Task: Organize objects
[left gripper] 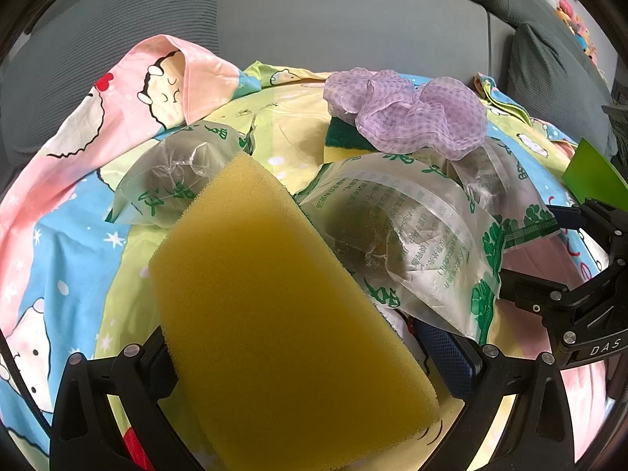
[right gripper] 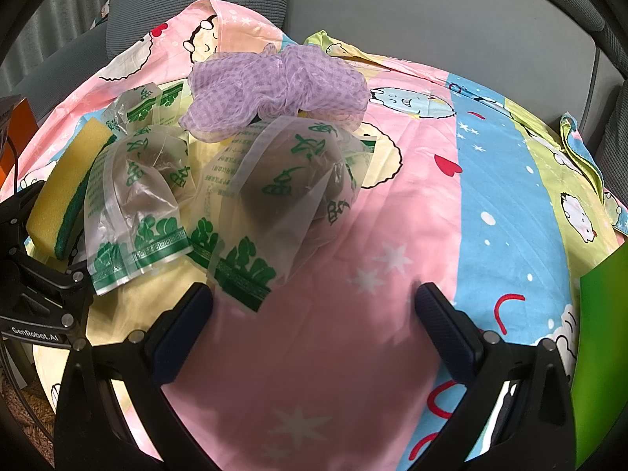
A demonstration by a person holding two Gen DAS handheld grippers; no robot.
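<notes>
Resting between the wide-spread fingers of the left gripper (left gripper: 314,357), a yellow sponge (left gripper: 274,314) fills the foreground of the left wrist view, tilted across the gap; whether the pads actually press its sides is hard to judge, since the foam hides the left pad and stands slightly off the blue right pad (left gripper: 447,357). Beyond it, on a cartoon-print sheet (left gripper: 59,235) spread over a grey sofa (left gripper: 333,19), lie clear plastic bags (left gripper: 412,243) printed in green, each with a dark rounded lump inside. A second sponge (left gripper: 345,141), yellow with a green scouring face, sits behind the bags, partly under a crumpled purple mesh cloth (left gripper: 408,114).

From the right wrist view, the right gripper (right gripper: 314,329) hangs with its fingers fully apart and nothing between them, only the pink part of the sheet (right gripper: 392,216) beneath. Just ahead and to its left, two of the green-printed bags (right gripper: 282,192) lie side by side, touching, with the purple mesh cloth (right gripper: 278,82) piled behind them. The sponge held by the left gripper (right gripper: 62,196) appears at the far left edge, showing its green backing. A green sheet-like object (right gripper: 600,353) stands at the right edge.
</notes>
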